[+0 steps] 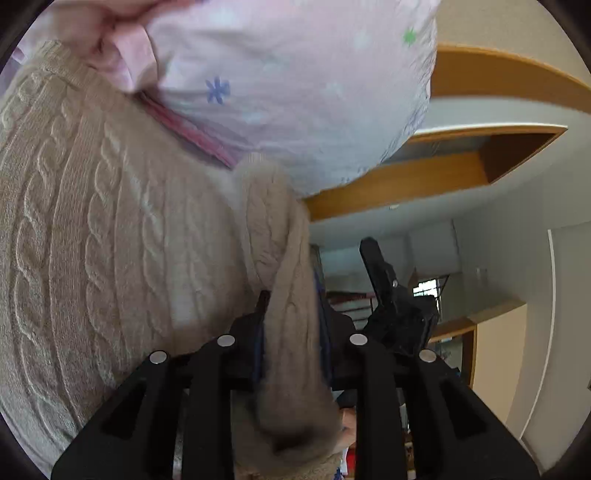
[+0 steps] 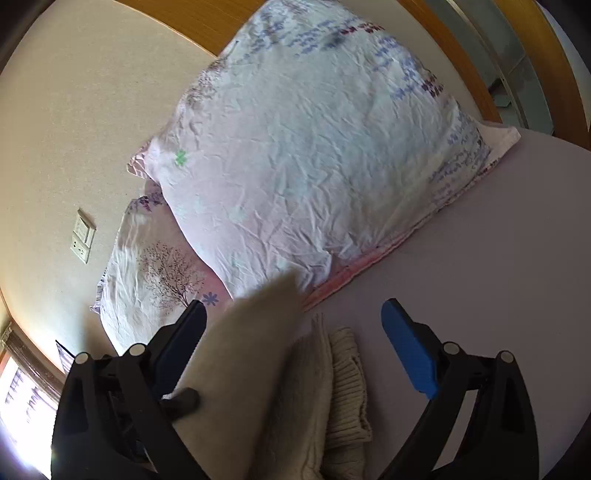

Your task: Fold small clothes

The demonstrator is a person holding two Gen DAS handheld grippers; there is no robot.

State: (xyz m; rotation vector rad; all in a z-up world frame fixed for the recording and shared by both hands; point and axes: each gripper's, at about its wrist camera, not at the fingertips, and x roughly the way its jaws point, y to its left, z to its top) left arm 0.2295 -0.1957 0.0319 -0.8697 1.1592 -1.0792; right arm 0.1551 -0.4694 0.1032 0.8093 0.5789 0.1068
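Observation:
A beige cable-knit sweater (image 1: 110,229) fills the left of the left wrist view. My left gripper (image 1: 291,314) is shut on a fold of it, and the knit hangs down between the jaws. In the right wrist view the same sweater (image 2: 314,387) lies bunched on the lilac bed sheet (image 2: 498,277), with a blurred raised flap in front. My right gripper (image 2: 295,343) is open, its blue pads (image 2: 410,354) standing on either side of the sweater. My right gripper also shows as a black shape in the left wrist view (image 1: 388,295).
A large pink floral pillow (image 2: 314,147) lies just beyond the sweater, with a second pillow (image 2: 155,269) behind it by the wall. A wooden headboard (image 2: 177,22) and a wall socket (image 2: 83,236) are behind. The pillow (image 1: 295,85) hangs over the sweater in the left wrist view.

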